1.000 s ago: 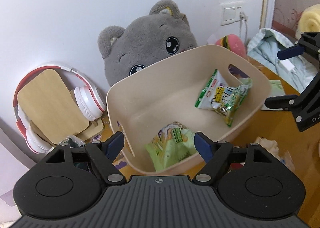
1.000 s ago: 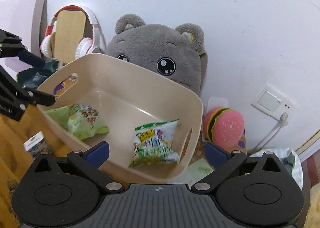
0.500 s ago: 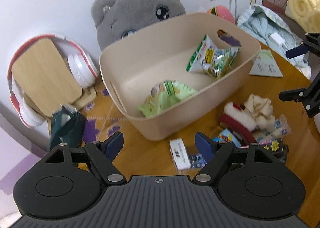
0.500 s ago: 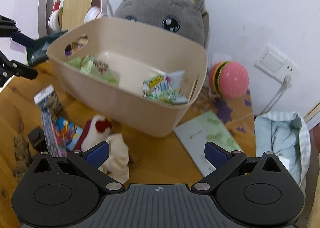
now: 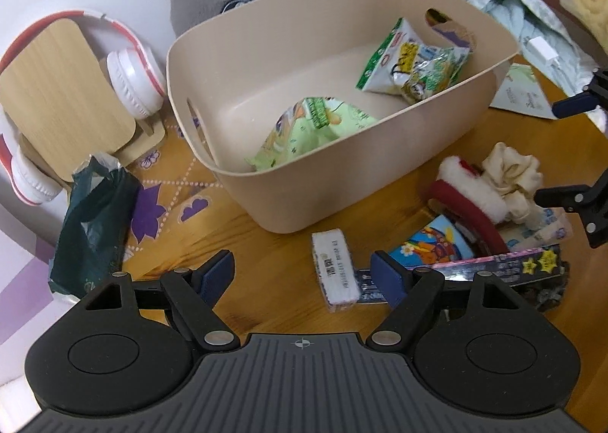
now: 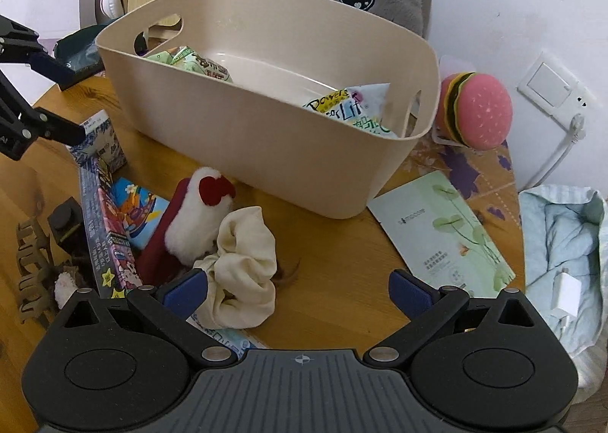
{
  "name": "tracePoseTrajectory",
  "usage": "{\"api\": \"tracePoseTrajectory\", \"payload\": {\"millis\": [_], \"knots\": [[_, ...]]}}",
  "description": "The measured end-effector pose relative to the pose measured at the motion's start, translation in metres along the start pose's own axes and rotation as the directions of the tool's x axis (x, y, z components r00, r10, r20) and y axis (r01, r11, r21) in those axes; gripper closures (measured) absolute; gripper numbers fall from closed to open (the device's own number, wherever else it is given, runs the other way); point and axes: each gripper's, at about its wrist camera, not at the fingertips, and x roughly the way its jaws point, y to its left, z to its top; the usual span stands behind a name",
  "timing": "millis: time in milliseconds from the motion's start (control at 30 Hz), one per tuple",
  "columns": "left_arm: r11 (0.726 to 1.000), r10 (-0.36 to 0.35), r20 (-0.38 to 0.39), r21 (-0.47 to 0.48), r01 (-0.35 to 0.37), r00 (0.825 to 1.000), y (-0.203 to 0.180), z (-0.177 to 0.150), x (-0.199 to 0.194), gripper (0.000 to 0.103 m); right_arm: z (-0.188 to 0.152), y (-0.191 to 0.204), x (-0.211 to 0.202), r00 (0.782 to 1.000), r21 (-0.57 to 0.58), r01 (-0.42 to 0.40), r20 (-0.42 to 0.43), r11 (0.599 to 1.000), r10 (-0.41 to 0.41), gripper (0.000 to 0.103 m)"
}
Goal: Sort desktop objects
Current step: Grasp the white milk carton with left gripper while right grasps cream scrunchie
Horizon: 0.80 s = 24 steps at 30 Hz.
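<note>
both grippers, left and right, spread and empty; scrunchie lies tangled in clutter, so i could snag neighbours.

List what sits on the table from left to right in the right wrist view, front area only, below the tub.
Tan plastic claw hair clip → long dark printed box with stars → red-and-white plush piece → cream fabric scrunchie → pale green leaf-print sachet → white charger plug.
</note>
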Motion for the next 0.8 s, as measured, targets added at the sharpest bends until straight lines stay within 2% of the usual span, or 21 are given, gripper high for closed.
{"api": "tracePoseTrajectory", "payload": {"millis": [267,433,567,667,733,800], "knots": [[0.999,-0.043,-0.042,-0.035,0.041,0.998,0.002,0.0,0.022,0.023,0.001,0.003,0.019,0.999,0.01,-0.036,-0.014,0.999,0.036,0.0],[0.996,-0.065,-0.034,-0.065,0.063,0.997,0.003,0.002,0.028,0.023,0.001,0.004,0.029,0.999,0.018,-0.048,-0.021,0.999,0.048,0.0],[0.993,-0.085,-0.028,-0.087,0.082,0.996,0.005,0.004,0.033,0.024,0.001,0.003,0.035,0.997,0.034,-0.073,-0.023,0.997,0.074,0.007],[0.989,-0.108,-0.026,-0.107,0.105,0.994,0.007,0.005,0.035,0.033,0.0,0.002,0.039,0.995,0.05,-0.1,-0.025,0.994,0.101,0.015],[0.987,-0.118,-0.051,-0.113,0.112,0.992,0.007,0.005,0.04,0.051,0.0,0.0,0.041,0.993,0.067,-0.113,-0.025,0.991,0.115,0.02],[0.989,-0.119,-0.089,-0.099,0.11,0.989,0.003,0.003,0.046,0.059,0.0,-0.001,0.043,0.993,0.071,-0.115,-0.03,0.991,0.118,0.029]]}}
